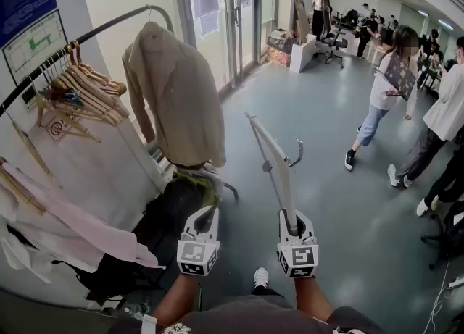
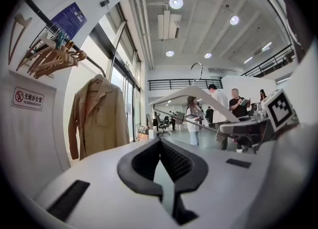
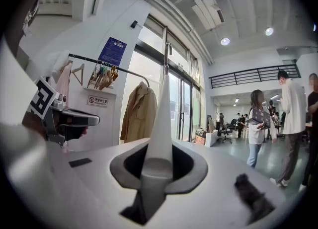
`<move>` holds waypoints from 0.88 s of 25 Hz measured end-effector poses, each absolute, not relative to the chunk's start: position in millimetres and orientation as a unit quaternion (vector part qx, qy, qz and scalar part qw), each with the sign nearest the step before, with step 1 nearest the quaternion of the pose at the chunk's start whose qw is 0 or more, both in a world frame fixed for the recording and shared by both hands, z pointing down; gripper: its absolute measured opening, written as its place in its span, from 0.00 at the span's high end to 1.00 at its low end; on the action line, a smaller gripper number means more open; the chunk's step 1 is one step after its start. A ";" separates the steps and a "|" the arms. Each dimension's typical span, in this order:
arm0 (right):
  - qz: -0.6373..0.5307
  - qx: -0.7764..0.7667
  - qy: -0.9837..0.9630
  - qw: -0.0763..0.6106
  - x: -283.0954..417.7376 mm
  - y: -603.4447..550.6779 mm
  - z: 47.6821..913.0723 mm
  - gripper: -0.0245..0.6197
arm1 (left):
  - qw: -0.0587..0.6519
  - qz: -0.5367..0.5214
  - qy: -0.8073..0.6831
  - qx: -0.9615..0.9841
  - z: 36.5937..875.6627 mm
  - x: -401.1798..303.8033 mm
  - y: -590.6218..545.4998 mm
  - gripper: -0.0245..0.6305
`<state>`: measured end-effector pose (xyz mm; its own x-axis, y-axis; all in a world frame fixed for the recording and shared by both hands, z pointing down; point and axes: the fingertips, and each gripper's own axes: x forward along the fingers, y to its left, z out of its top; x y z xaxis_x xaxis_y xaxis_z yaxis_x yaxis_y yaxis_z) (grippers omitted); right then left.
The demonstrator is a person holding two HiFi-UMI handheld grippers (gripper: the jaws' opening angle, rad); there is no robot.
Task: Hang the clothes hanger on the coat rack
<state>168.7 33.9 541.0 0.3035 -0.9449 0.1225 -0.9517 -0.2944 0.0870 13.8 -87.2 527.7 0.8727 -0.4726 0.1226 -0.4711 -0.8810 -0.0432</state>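
My right gripper is clamped on one arm end of the white clothes hanger. It stands upright over open floor, well apart from the coat rack rail at left. My left gripper is closed, empty.

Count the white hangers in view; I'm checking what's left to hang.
1: the white hanger, clamped in the right tongs, held out over the floor, not yet on the rack. More may hide behind the beige jacket hanging there.
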 end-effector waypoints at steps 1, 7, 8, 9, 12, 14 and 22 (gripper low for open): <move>0.022 0.800 -0.596 0.070 176.9 25.5 540.1 0.87 | 0.002 -0.068 0.252 -0.965 530.1 20.3 -95.1 0.95; 0.010 0.771 -0.633 0.070 210.4 -15.9 534.8 0.87 | -0.001 -0.075 0.300 -0.951 532.3 45.5 -132.8 0.95; 0.010 0.763 -0.643 0.068 211.4 -23.1 534.8 0.87 | -0.002 -0.075 0.312 -0.947 532.5 45.2 -138.9 0.95; 0.009 0.754 -0.653 0.066 211.5 -30.3 535.1 0.87 | -0.003 -0.076 0.324 -0.943 533.1 44.2 -144.6 0.95; 0.007 0.726 -0.685 0.059 208.5 -51.5 535.7 0.87 | -0.005 -0.079 0.356 -0.931 535.8 39.8 -157.8 0.95; 0.005 0.709 -0.703 0.056 203.8 -67.1 532.7 0.87 | -0.005 -0.083 0.369 -0.926 536.9 36.6 -165.1 0.95; 0.020 0.639 -0.767 0.051 168.4 -145.9 520.0 0.87 | -0.008 -0.089 0.418 -0.904 536.1 6.0 -207.4 0.95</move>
<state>168.4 -145.9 520.0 -0.1781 -0.9786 0.1036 -0.9827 0.1823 0.0332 6.0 -207.4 536.1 0.6348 -0.7542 0.1678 -0.7572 -0.6505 -0.0593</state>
